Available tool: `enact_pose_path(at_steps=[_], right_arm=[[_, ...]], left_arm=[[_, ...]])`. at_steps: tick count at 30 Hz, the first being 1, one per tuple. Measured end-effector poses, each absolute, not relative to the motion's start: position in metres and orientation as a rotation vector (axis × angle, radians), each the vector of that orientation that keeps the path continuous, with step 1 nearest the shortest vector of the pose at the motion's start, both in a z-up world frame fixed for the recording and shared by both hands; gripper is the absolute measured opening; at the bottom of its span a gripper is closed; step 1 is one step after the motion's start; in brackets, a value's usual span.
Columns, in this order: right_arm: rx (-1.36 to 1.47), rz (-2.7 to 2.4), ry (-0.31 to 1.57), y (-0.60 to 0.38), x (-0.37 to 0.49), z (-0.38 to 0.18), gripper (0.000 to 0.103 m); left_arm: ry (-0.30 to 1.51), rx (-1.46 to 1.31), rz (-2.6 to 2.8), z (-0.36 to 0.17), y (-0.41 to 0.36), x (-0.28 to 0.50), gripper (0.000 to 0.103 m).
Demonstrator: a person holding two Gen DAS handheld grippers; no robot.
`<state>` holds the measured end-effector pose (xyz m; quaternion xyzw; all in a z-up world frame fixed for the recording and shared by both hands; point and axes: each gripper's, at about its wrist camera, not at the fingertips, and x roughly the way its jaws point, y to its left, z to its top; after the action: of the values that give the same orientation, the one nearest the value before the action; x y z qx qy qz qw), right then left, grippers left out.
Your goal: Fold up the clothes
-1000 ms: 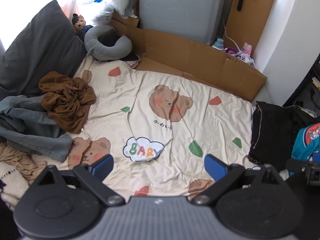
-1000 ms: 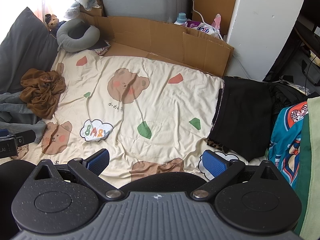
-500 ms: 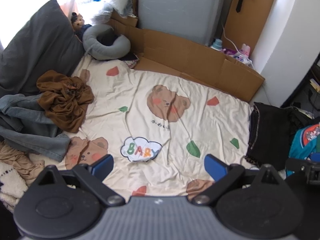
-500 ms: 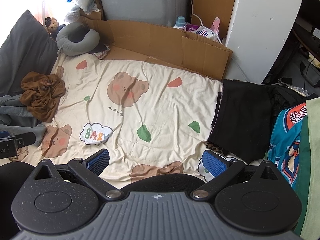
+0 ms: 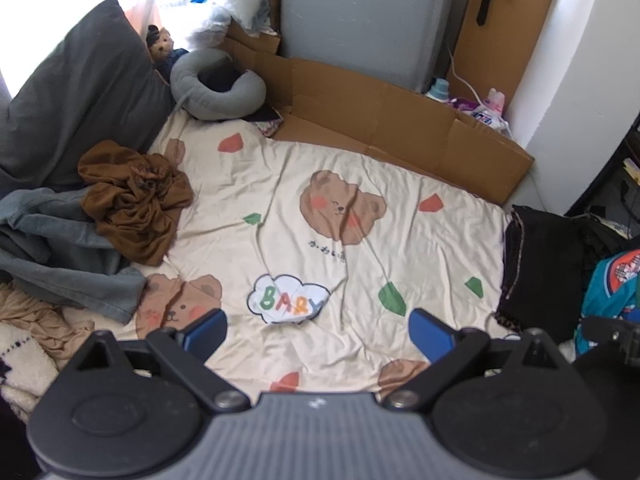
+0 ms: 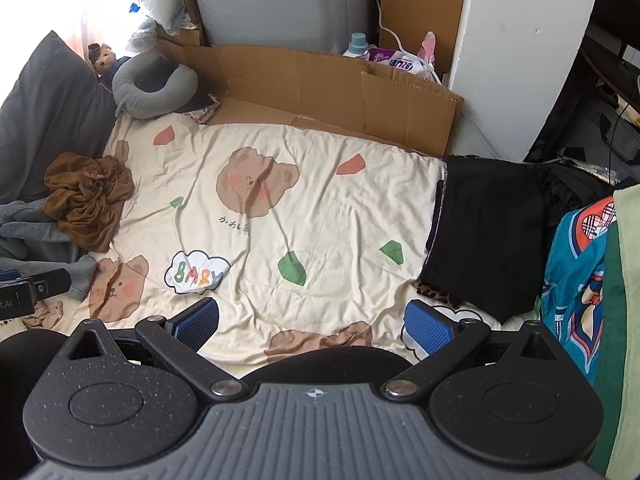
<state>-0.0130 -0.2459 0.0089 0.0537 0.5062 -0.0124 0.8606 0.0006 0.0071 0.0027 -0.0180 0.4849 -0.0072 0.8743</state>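
Between garments, nothing yet picked: brown garment (image 5: 134,196) crumpled left of the bear-print sheet (image 5: 320,184) printed "BABY", folded black garment (image 6: 490,236) at its right edge, left gripper (image 5: 318,330) and right gripper (image 6: 312,320) both spread empty above its near edge, next calling for a reach left to the brown heap.
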Motion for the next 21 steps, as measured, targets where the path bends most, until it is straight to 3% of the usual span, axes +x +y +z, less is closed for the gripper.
enact_pose_path(at_steps=[21], right_arm=[[0.138, -0.043, 1.062, -0.2523, -0.0083, 0.0188, 0.102]], left_arm=[[1.042, -0.001, -0.011, 0.0125, 0.0137, 0.0036, 0.099]])
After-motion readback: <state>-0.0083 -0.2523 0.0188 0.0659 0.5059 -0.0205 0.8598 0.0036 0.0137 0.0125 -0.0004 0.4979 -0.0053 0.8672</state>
